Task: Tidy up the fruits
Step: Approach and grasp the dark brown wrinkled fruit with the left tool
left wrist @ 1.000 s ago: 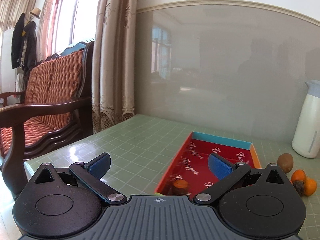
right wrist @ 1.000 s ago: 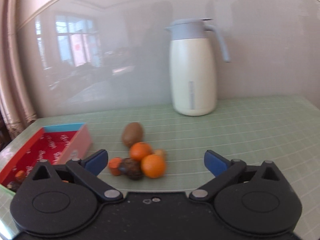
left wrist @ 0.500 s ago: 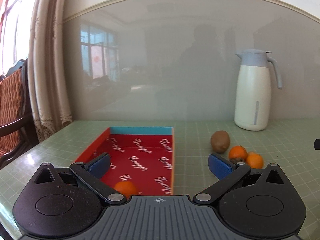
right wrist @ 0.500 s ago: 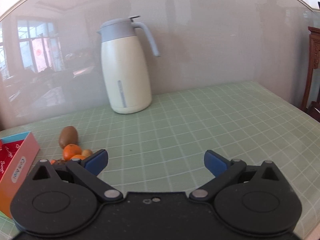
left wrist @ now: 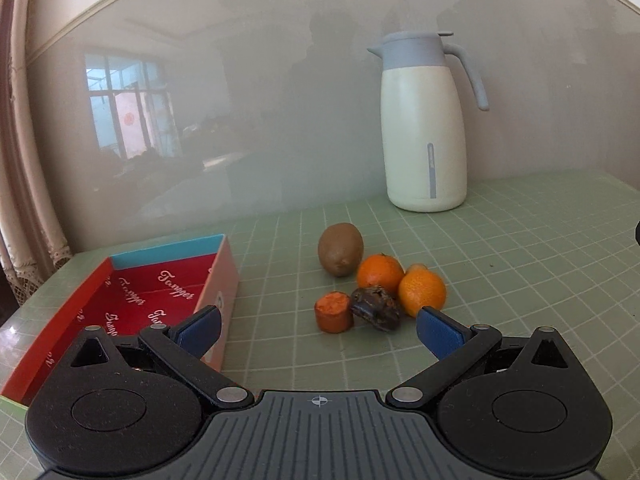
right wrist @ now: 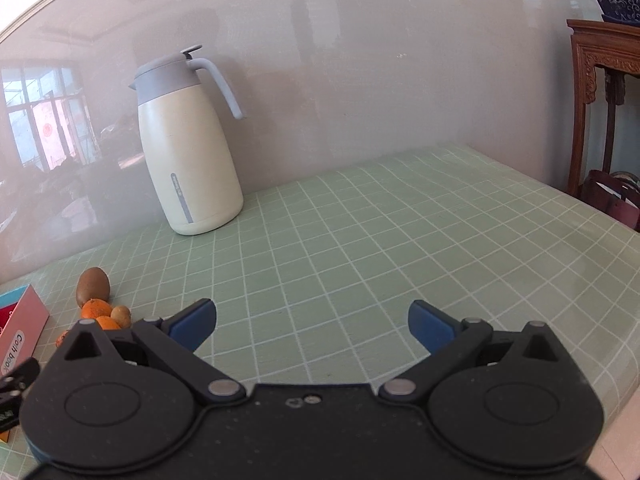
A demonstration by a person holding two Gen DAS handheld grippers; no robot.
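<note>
Our left gripper [left wrist: 318, 326] and right gripper [right wrist: 312, 322]: jaws apart, empty. Kiwi [left wrist: 340, 249] likely soft, light; we'd pinch its middle gently.

The red box [left wrist: 132, 300] floor repeats a white script word, seemingly "Tamper"; its outer wall [right wrist: 18, 344] reads "Coih book".

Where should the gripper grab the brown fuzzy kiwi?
Probably across the brown fuzzy kiwi's narrow middle, coming from above: it stands at the back of the pile, one orange tangerine close at its right, its left side free. The open left gripper fits.
</note>
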